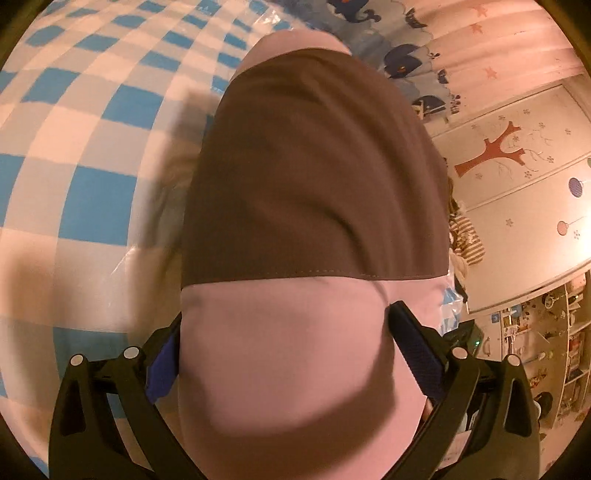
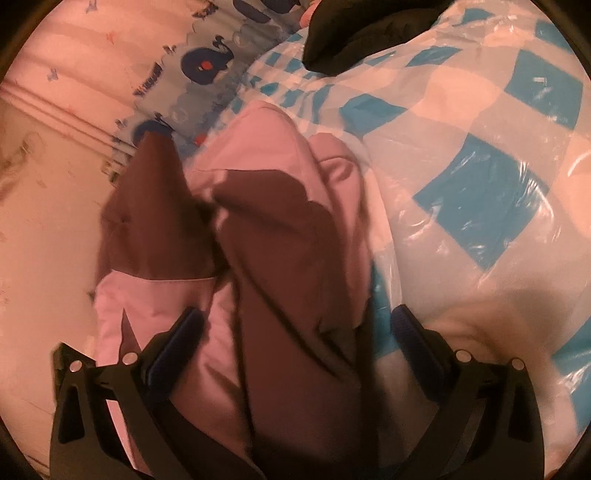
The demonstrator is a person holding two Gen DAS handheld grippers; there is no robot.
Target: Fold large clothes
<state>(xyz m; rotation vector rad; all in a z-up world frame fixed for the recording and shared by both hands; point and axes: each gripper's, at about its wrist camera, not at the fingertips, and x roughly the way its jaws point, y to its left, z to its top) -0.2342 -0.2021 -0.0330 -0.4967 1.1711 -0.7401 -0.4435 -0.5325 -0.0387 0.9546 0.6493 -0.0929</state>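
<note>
We hold the pink-and-brown garment above the checkered cover, left gripper and right gripper wide around bunched cloth, apparently mid-fold.

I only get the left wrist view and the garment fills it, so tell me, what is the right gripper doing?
Observer: The right gripper has a bunched part of the garment between its spread fingers.
Operator: Is it lifted or resting?
Observer: Its far end lies on the checked cover.
Operator: Anything else on the cover?
Observer: A dark item sits at the far edge, apart from the garment.
Operator: What's beside the bed on that side?
Observer: A whale-print fabric runs along it.
</note>
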